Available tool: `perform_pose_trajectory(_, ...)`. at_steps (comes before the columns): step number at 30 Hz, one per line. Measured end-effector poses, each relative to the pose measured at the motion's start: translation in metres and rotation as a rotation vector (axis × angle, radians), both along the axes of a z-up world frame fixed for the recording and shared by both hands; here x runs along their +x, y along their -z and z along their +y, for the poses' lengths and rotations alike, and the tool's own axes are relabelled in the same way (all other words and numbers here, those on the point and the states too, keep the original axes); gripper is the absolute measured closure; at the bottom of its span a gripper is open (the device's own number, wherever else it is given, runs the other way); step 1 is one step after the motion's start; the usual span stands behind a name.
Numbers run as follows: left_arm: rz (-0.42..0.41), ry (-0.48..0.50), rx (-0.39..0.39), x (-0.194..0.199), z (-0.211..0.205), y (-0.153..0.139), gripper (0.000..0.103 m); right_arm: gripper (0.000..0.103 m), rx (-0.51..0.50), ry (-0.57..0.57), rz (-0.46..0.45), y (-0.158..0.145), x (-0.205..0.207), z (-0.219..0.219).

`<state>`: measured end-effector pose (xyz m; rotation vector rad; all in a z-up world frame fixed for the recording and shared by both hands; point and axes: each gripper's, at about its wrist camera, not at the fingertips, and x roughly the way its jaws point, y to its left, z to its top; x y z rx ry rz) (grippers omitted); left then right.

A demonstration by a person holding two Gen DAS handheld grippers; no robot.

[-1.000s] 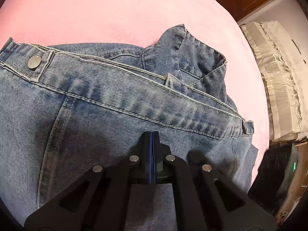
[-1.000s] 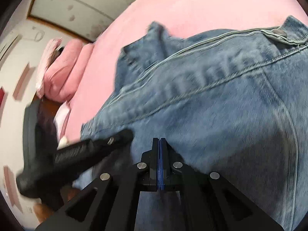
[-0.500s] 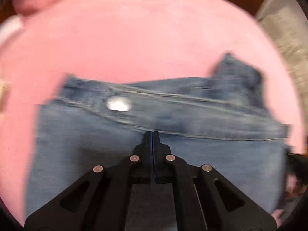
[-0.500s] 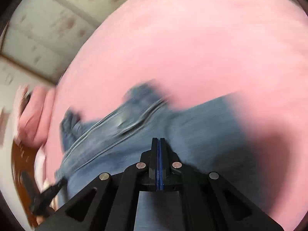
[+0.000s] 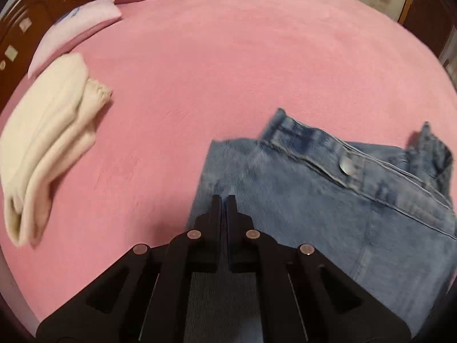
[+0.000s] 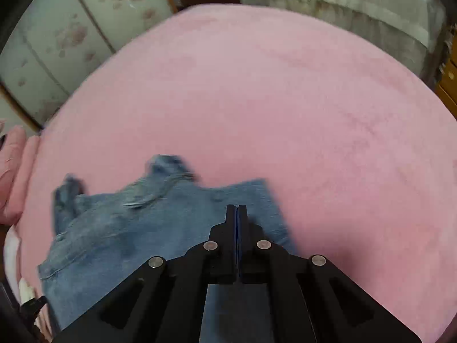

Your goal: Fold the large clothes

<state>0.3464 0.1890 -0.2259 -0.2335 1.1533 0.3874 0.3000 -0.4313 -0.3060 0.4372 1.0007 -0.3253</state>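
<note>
We have the denim garment (image 5: 328,214) lying on the pink bed (image 5: 228,71), filling the lower right of the left view and the lower left of the right view. Our left gripper (image 5: 224,200) has its jaws together, only a thin slit showing, with denim running beneath them; whether cloth is pinched there we cannot tell. Our right gripper (image 6: 236,210) is fully closed over the garment's right edge, and again a pinch is not visible. The risk, as we judge it, is that a thin grip on stiff denim slips and the fold falls crooked, or that the loose collar flaps bunch under it. A folded cream garment (image 5: 48,143) sits well apart at the left.
</note>
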Motion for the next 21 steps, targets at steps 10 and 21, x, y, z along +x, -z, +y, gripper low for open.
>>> perform_pose_trajectory(10, -0.081, -0.051, -0.153, -0.083, -0.015, -0.006, 0.102, 0.103, 0.359, -0.356, 0.093, 0.02, 0.048, 0.202)
perform_pose_trajectory(21, -0.114, -0.177, -0.274, -0.146, -0.018, 0.002, 0.102, 0.103, 0.313, -0.436, 0.356, 0.086, 0.069, 0.329)
